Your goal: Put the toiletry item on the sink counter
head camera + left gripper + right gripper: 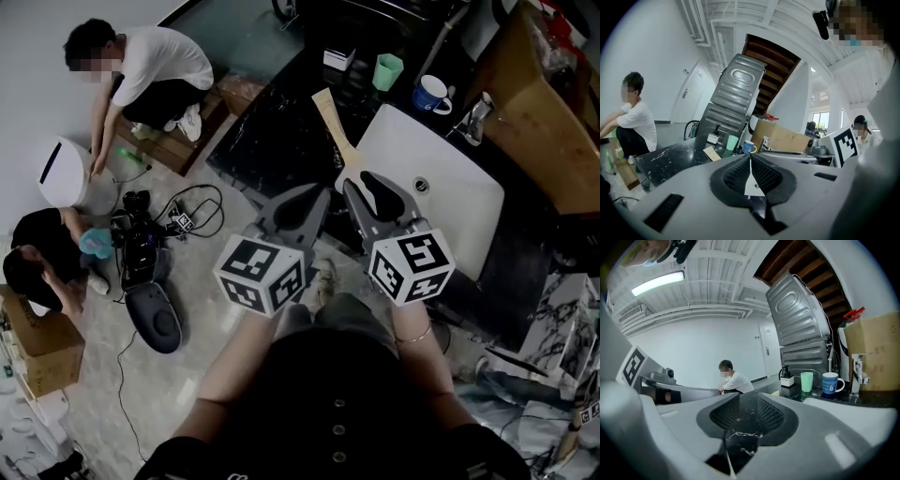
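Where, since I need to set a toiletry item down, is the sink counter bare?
The black marble counter is bare left of the flat wooden paddle, towards its near edge. The white sink basin is empty too. The back is crowded: a small white box, green plastic cup, blue mug and metal tap.

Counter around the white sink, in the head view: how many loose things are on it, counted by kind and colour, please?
Green cup: 1
Blue mug: 1
Small black-and-white box: 1
Flat wooden piece: 1
Total: 4
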The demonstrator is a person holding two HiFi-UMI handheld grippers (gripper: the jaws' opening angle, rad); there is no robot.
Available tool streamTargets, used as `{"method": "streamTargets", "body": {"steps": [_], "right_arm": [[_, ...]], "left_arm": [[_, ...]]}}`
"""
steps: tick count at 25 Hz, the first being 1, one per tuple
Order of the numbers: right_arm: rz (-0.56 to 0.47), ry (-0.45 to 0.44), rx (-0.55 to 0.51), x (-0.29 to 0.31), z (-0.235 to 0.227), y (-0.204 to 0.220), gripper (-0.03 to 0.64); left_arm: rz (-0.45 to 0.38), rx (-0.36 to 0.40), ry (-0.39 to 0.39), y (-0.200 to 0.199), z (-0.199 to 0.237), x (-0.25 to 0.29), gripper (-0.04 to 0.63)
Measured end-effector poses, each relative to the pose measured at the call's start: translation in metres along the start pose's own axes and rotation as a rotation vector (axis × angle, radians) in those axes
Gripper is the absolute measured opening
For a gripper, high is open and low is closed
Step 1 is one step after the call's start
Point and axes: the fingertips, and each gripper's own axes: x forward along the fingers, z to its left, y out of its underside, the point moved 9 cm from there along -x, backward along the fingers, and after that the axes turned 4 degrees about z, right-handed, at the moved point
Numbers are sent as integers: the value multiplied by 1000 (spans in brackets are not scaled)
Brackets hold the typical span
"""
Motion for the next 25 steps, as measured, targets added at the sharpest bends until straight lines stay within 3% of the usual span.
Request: {"method": "streamTargets", "body": {"steps": [8,15,25], "right_arm": [[-41,-10,-41,-42,40,4,79],[-85,25,-58,-82,67,9,10],[-111,9,-57,-119,101,26,3]], "left_arm": [[-10,58,32,12,-37,-37,14],[-23,85,50,19,-59,-68,14],[-58,105,80,32,-83,-104,14]]}}
